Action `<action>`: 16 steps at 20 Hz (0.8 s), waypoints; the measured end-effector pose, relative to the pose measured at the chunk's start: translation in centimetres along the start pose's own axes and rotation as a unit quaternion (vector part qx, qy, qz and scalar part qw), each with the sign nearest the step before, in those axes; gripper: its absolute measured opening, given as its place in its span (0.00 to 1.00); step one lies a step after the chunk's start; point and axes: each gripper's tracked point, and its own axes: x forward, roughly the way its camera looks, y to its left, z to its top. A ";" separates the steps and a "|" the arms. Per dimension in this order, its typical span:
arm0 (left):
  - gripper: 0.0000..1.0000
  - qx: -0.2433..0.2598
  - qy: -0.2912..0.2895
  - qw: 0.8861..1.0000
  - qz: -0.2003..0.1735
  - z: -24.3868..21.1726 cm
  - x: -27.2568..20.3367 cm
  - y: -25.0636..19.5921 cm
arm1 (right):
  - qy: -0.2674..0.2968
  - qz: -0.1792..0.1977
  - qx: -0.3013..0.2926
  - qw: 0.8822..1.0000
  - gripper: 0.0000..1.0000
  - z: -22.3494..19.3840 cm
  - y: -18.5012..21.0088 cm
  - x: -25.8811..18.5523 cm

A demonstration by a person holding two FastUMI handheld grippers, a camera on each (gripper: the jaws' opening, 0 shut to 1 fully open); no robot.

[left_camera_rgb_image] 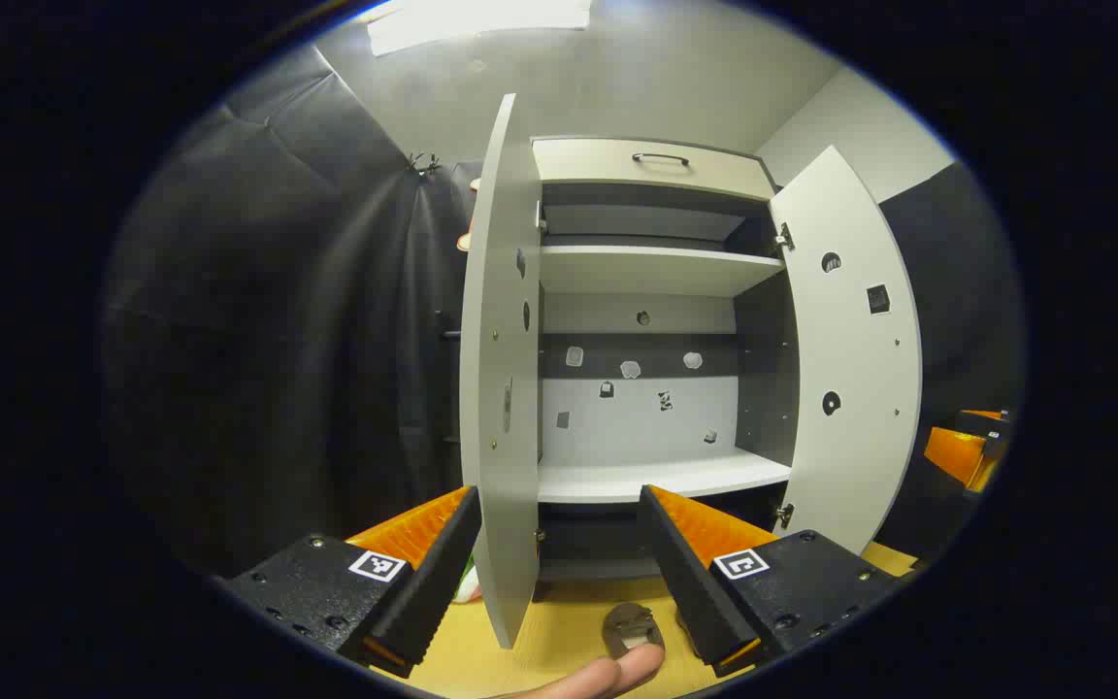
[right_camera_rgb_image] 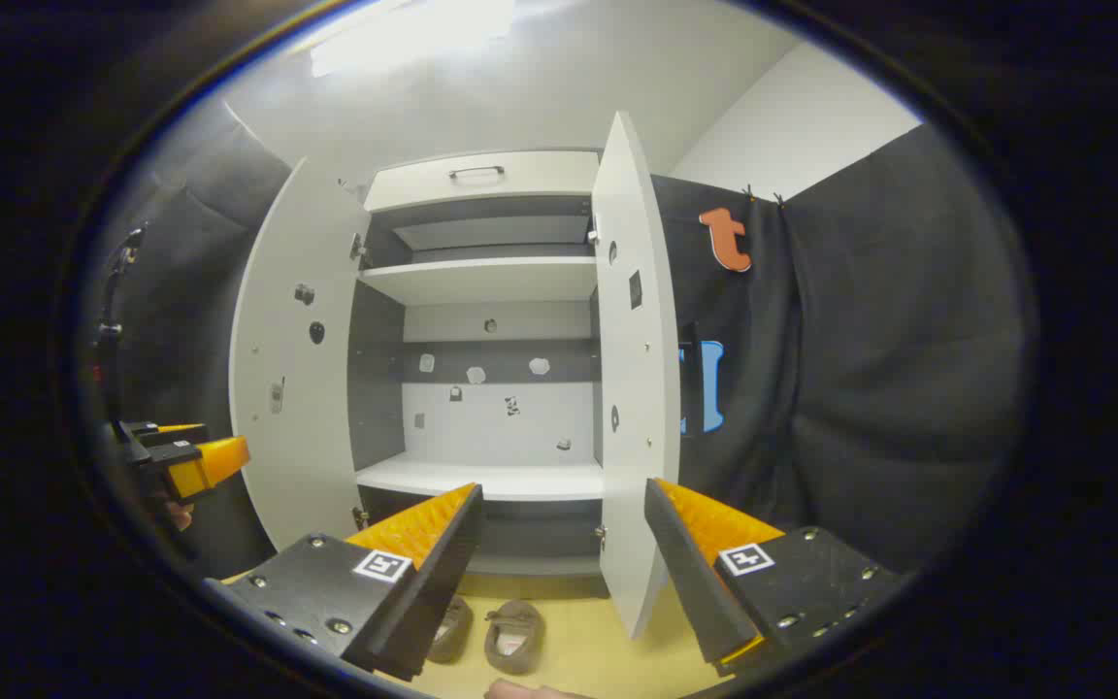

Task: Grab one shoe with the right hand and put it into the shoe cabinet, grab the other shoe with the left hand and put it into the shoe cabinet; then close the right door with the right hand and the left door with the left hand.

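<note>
1. I see the shoe cabinet (right_camera_rgb_image: 486, 388) wide open, shelves bare; its right door (right_camera_rgb_image: 632, 388) juts out edge-on, so I judge a rising arm could knock it.
2. The left door (right_camera_rgb_image: 292, 369) could likewise snag.
3. Two small brownish shoes (right_camera_rgb_image: 513, 636) lie side by side on the floor below; crowding risks nudging both.
4. Right hand-held gripper (right_camera_rgb_image: 559, 573) and left hand-held gripper (left_camera_rgb_image: 559, 573) gape wide, holding nothing.

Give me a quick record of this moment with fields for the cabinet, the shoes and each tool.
cabinet: both doors open, shelves bare
left door: swung wide
right door: swung out, seen edge-on
shoes: pair side by side on the floor in front of the cabinet
left tool: open, holding nothing
right tool: open, above the shoes
</note>
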 end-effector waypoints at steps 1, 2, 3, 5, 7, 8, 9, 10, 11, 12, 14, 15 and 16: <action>0.99 0.000 -0.002 1.000 0.000 0.3 -0.1 -0.1 | -0.003 -0.001 -0.002 1.000 0.95 0.2 -0.1 -0.2; 0.99 -0.001 -0.004 1.000 -0.005 0.4 -0.4 -0.5 | -0.006 -0.001 -0.002 1.000 0.99 0.4 -0.1 -0.4; 0.99 -0.004 -0.004 1.000 -0.008 0.5 -0.6 -0.8 | -0.008 -0.004 -0.003 1.000 0.99 0.6 -0.2 -0.6; 0.99 -0.005 -0.007 1.000 -0.013 0.5 -0.7 -1.0 | -0.010 0.000 -0.003 1.000 0.99 0.7 0.0 -0.9; 0.99 -0.009 -0.006 1.000 -0.016 0.4 -1.0 -1.4 | -0.007 0.003 -0.004 1.000 0.95 0.5 0.1 -0.9; 0.99 -0.010 -0.006 1.000 -0.020 0.3 -1.2 -1.4 | -0.005 0.005 -0.004 1.000 0.99 0.3 0.2 -0.9; 0.99 -0.012 -0.007 1.000 -0.023 0.4 -1.3 -1.5 | -0.003 0.005 -0.003 1.000 0.99 0.2 0.2 -1.0; 0.99 -0.014 -0.007 1.000 -0.023 0.4 -1.3 -1.5 | -0.002 0.005 -0.002 1.000 0.96 0.1 0.2 -1.0; 0.99 -0.013 -0.007 1.000 -0.025 0.4 -1.3 -1.7 | -0.001 0.005 -0.002 1.000 0.99 0.0 0.2 -1.0; 0.99 -0.011 -0.007 1.000 -0.028 0.5 -1.3 -1.8 | 0.000 0.005 -0.002 1.000 0.99 -0.1 0.1 -0.9; 0.99 -0.008 -0.010 0.999 -0.029 0.6 -1.3 -1.9 | 0.003 0.005 -0.002 1.000 0.99 -0.4 0.3 -0.6; 0.99 -0.008 -0.010 0.999 -0.030 0.6 -1.4 -2.1 | 0.007 0.007 -0.002 1.000 0.99 -0.7 0.4 -0.5; 0.99 -0.007 -0.011 0.999 -0.030 0.5 -1.5 -2.1 | 0.011 0.009 -0.002 1.000 0.99 -1.3 0.6 -0.3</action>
